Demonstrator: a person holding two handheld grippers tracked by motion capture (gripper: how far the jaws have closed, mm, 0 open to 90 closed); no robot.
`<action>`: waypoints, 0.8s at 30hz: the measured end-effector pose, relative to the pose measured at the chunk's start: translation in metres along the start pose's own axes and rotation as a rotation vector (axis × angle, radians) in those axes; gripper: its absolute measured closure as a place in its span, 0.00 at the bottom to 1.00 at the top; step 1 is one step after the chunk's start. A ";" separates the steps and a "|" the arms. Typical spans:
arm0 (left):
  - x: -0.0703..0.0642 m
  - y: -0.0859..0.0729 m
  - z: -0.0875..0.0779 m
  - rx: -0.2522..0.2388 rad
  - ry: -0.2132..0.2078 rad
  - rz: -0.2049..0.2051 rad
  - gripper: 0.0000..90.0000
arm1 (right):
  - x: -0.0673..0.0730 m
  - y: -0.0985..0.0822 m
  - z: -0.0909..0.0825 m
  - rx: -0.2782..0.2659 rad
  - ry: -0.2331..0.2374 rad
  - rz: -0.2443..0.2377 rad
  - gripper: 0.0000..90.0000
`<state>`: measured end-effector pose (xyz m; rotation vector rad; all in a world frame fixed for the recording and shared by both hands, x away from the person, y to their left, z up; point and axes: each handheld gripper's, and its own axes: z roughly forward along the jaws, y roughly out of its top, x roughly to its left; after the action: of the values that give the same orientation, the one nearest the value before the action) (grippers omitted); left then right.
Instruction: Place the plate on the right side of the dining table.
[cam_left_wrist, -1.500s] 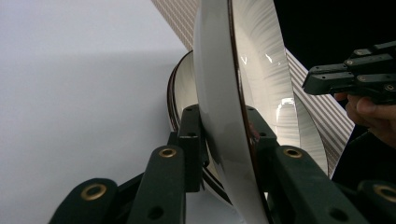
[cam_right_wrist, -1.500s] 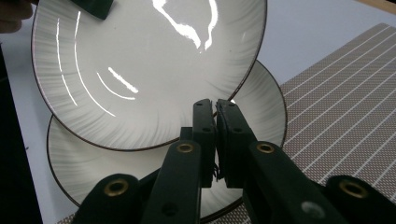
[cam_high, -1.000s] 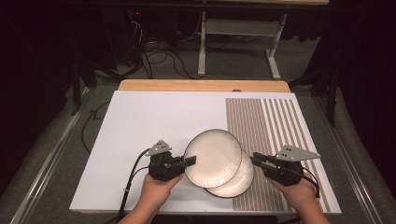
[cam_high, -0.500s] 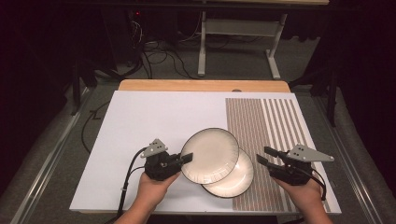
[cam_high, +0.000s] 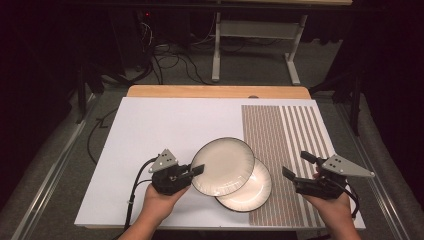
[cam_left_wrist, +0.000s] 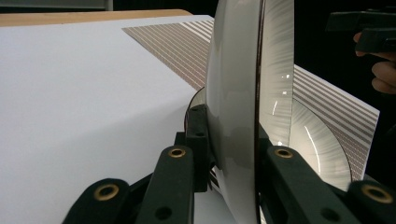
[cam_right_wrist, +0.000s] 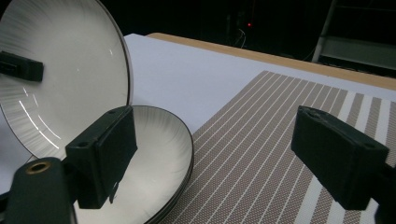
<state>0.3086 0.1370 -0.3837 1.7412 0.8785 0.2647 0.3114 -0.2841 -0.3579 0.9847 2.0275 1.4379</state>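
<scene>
Two cream plates with dark rims overlap at the table's front middle. The upper plate (cam_high: 222, 166) (cam_left_wrist: 243, 116) (cam_right_wrist: 70, 79) is raised at a tilt, and my left gripper (cam_high: 195, 171) (cam_left_wrist: 229, 158) is shut on its left rim. The lower plate (cam_high: 255, 190) (cam_left_wrist: 317, 149) (cam_right_wrist: 154, 163) lies flat, partly on the striped mat. My right gripper (cam_high: 298, 165) (cam_right_wrist: 224, 158) hovers just right of the lower plate. Its jaws have just been opening and stand wide with nothing between them.
A white sheet (cam_high: 165, 130) covers most of the table. A brown striped mat (cam_high: 285, 135) (cam_right_wrist: 280, 121) lies at the right. A wooden edge (cam_high: 215, 91) runs along the back. Cables and a desk frame (cam_high: 255, 45) are on the floor beyond.
The right gripper has opened, come off the lower plate's right rim and drawn back to the right. The left gripper keeps its hold on the upper plate, which barely moved.
</scene>
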 end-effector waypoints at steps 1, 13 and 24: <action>0.000 0.000 0.000 -0.001 0.001 0.006 0.87 | -0.001 0.000 -0.001 -0.005 -0.003 0.004 0.14; -0.002 0.001 -0.001 0.006 0.004 0.037 0.87 | 0.003 -0.001 -0.005 -0.009 -0.059 -0.005 0.01; -0.003 0.001 0.000 0.013 0.012 0.053 0.86 | 0.011 0.004 0.004 0.001 -0.044 -0.029 0.01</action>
<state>0.3070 0.1351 -0.3815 1.7780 0.8454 0.3051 0.3083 -0.2725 -0.3548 0.9748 2.0026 1.3884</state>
